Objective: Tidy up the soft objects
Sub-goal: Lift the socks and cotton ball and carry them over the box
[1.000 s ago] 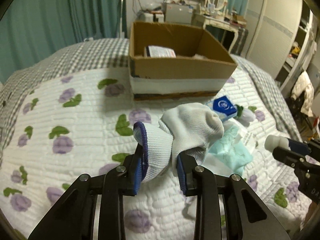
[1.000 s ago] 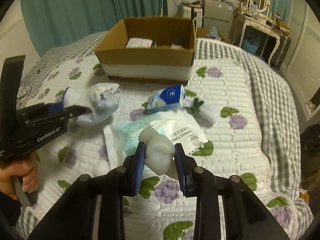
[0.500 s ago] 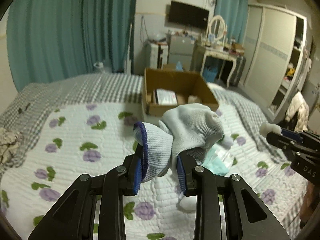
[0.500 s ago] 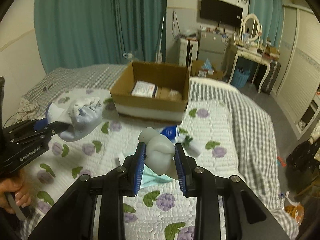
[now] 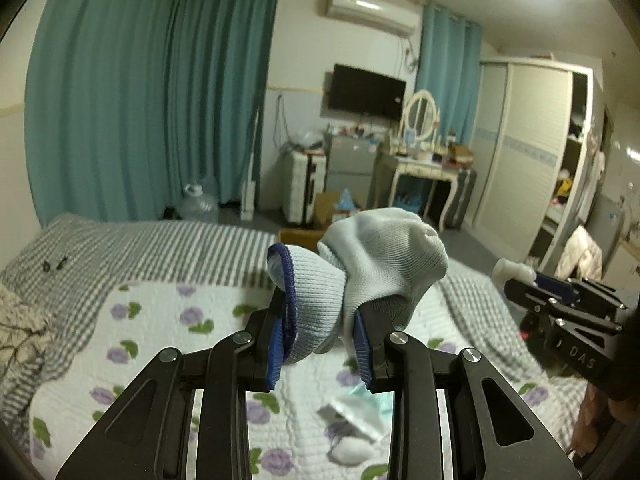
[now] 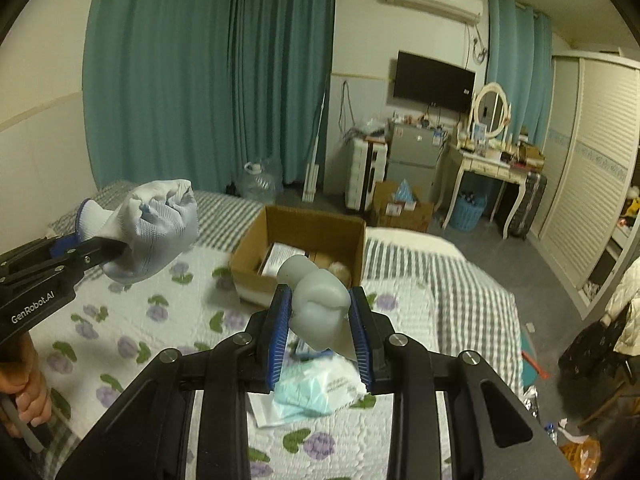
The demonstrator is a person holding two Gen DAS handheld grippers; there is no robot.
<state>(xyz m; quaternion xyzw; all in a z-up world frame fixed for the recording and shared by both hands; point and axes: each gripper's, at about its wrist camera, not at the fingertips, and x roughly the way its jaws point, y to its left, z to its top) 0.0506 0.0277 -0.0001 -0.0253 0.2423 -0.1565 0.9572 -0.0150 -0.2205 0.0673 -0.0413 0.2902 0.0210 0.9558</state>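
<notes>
Both grippers have risen well above the bed (image 6: 460, 280) since a second ago. Left gripper (image 5: 320, 344) clamps the glove (image 5: 360, 276); right gripper (image 6: 320, 332) pinches the grey lump (image 6: 318, 304), held high, probably for carrying to the box (image 6: 304, 224).

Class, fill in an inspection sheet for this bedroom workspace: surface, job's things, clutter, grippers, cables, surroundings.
Surface: quilted floral bedspread over a checked blanket.
Job's things: white glove and pale squishy toy held up; open cardboard box on the bed, items inside.
Clutter: plastic towel packet on the quilt.
Grippers: left gripper shut on the glove; right gripper shut on the toy.
Cables: wires hang by the TV.
Surroundings: teal curtains, dressing table, wardrobe.
</notes>
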